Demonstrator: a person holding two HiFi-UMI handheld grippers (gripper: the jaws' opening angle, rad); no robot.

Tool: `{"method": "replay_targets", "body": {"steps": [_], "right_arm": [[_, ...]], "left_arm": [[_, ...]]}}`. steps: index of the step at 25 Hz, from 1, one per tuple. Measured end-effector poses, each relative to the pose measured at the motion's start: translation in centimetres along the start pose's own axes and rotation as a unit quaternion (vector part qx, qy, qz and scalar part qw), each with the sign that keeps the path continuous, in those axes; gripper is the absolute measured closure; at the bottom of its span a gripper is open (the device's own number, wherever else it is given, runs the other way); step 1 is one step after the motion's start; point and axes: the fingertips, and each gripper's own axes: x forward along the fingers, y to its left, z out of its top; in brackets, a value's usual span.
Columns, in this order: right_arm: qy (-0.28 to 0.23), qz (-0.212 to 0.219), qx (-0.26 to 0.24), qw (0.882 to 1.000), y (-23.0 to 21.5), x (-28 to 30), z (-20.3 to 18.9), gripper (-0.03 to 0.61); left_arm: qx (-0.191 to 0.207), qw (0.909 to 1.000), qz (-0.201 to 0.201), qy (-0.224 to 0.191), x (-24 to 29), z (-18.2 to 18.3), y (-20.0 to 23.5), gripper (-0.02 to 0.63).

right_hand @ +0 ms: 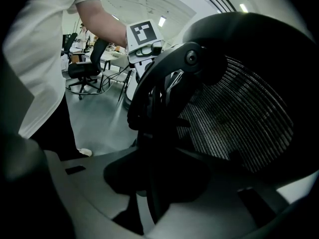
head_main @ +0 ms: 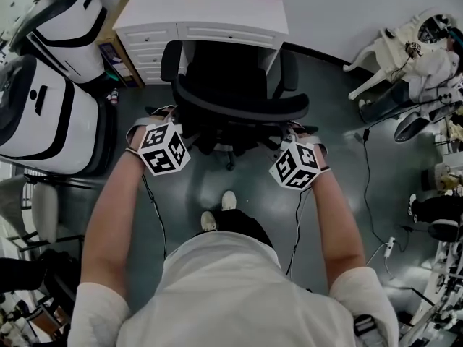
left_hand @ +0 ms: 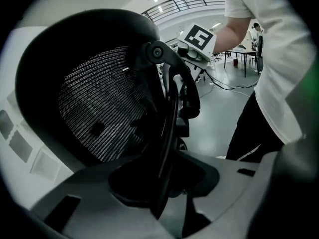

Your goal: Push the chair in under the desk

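A black mesh office chair (head_main: 239, 103) stands in front of the white desk (head_main: 210, 13), its seat partly in the knee space. In the head view my left gripper (head_main: 172, 120) sits at the left edge of the backrest and my right gripper (head_main: 295, 134) at its right edge. The left gripper view has the backrest's rim (left_hand: 167, 133) running down between the grey fingers (left_hand: 75, 203) of my left gripper (left_hand: 164, 195), which is shut on it. My right gripper (right_hand: 152, 195) holds the opposite rim (right_hand: 149, 133) the same way.
Two large white-and-black machines (head_main: 43, 114) stand close on the left. The desk's drawer unit (head_main: 148, 45) is left of the knee space. Cables (head_main: 369, 186) trail over the grey floor on the right, near a white plastic chair (head_main: 383, 56). The person's shoes (head_main: 218, 212) are behind the chair.
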Motion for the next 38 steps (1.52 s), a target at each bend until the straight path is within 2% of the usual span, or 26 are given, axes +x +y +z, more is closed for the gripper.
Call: {"method": "replay_targets", "body": {"steps": [19,38], "right_arm": [[-0.001,0.003,-0.003,1.0,-5.9,3.5,-0.7,0.46],[0.002,-0.004,-0.003,1.0,-9.5,6.5,-0.4,0.46]], "left_arm": [[-0.011,0.9999,-0.006,0.005,2.8,-1.0,6.3,0.469],[-0.017,0.9997,-0.015,0.007,4.5,-2.6,10.8,0.466]]}}
